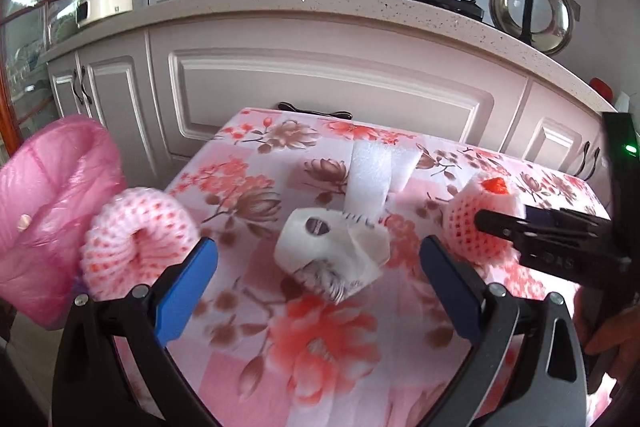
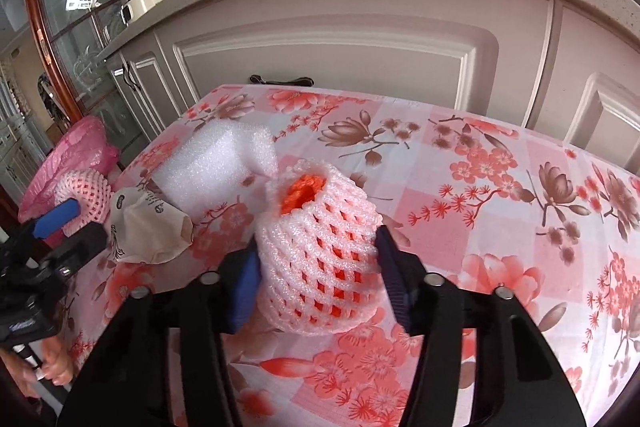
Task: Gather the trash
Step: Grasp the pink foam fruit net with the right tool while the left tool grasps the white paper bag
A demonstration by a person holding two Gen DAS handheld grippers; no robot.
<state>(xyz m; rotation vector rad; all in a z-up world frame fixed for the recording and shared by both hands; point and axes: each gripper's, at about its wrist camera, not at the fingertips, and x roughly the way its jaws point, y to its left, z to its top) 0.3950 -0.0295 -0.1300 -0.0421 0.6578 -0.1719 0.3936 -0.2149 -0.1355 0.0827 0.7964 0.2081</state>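
A pink foam fruit net [image 2: 316, 267] with an orange lining stands on the flowered tablecloth, mouth tilted up. Behind it lies a white foam sheet [image 2: 216, 163], beside a crumpled paper wrapper [image 2: 148, 227]. Another foam net [image 1: 136, 239] sits against a pink bin bag [image 1: 48, 195].

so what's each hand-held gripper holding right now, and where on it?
Right hand-held gripper: pads on both sides of the foam fruit net, around its lower body. Left hand-held gripper: open, nothing held.
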